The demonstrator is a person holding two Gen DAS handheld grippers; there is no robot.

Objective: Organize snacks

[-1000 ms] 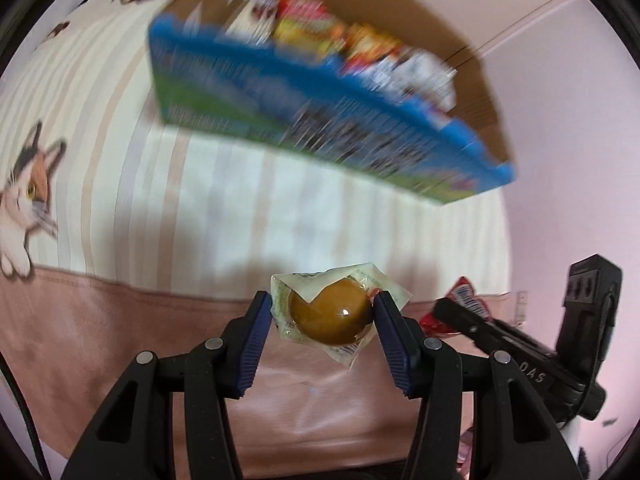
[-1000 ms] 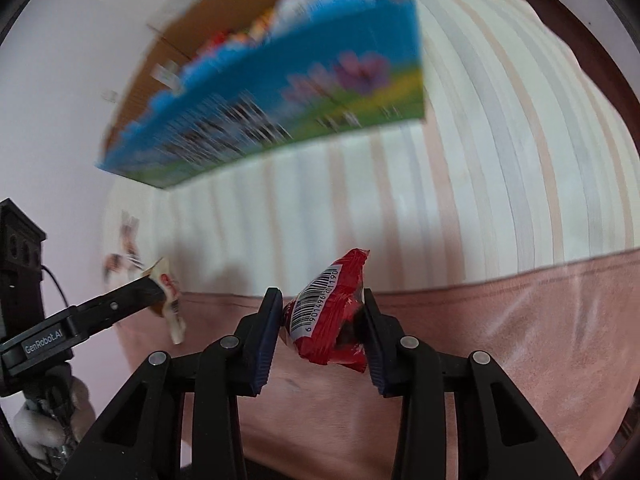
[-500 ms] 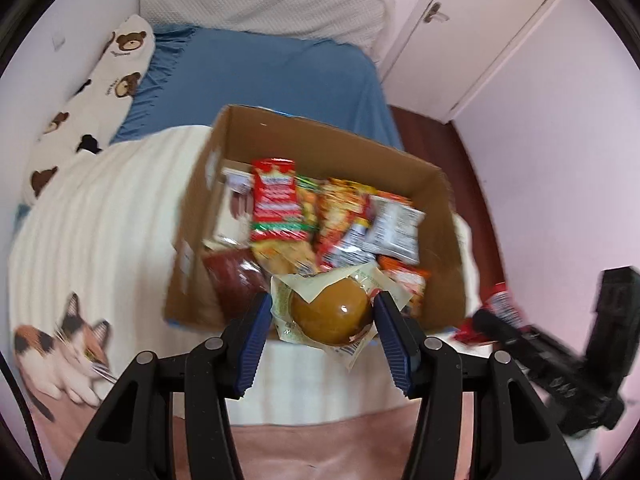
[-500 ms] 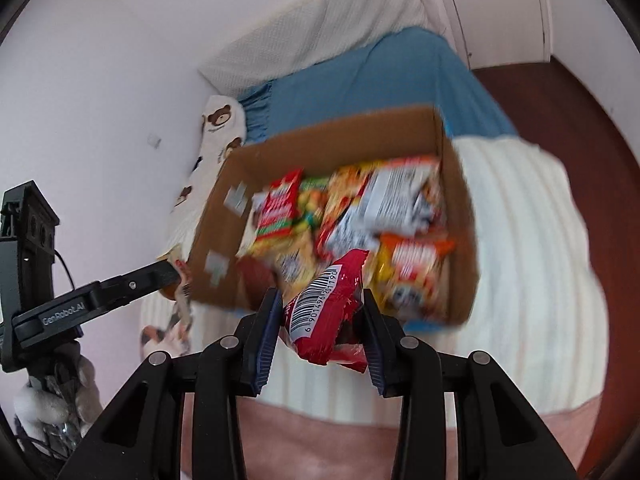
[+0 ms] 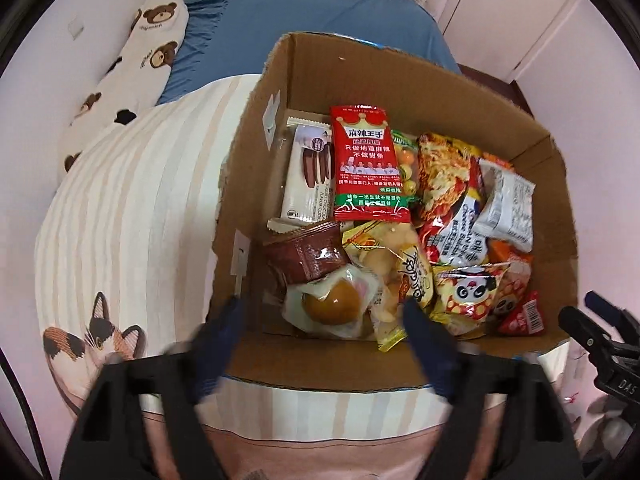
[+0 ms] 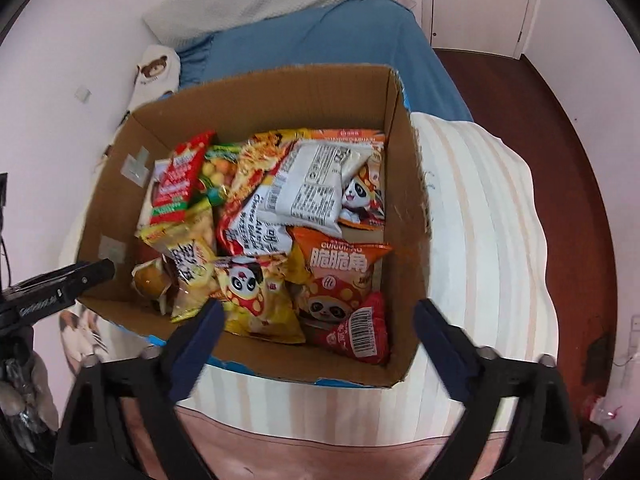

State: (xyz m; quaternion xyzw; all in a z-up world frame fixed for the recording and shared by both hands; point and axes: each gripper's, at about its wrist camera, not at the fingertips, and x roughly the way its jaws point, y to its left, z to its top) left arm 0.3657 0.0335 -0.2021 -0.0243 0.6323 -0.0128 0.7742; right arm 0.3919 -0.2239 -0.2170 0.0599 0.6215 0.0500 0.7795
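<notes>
Both claws hung over the cardboard box (image 5: 400, 84) with nothing in them. My left claw (image 5: 320, 324) had just been opening; its blue fingers (image 5: 218, 344) stood wide and blurred, and the brown braised egg in its clear packet (image 5: 330, 306) lay loose between them, against the box's near wall at about 6 o'clock from the box's middle in the left wrist view, touched by neither pad. My right claw (image 6: 316, 324) had likewise just been opening, jaws spread about as far as they go, and the red packet with the barcode (image 6: 360, 330) lay in the box's near right corner, at about 5 o'clock in the right wrist view, free of both pads.

I saw the box already packed with snacks. A red spicy-strip packet (image 5: 370, 164) lay at 12 o'clock from the egg, a white wafer bar packet (image 5: 306, 176) just beside it at 9 o'clock, and a dark red sealed cup (image 5: 306, 254) was touching the egg's wrapper. A yellow panda packet (image 6: 252, 296) sat beside an orange panda packet (image 6: 340, 276), and a white packet with printed tables (image 6: 312, 188) lay on top, farther in.

I noted the box stood on a striped blanket (image 6: 488, 216) on the bed, with a cat picture (image 5: 96, 336) at 8 o'clock from the box.
</notes>
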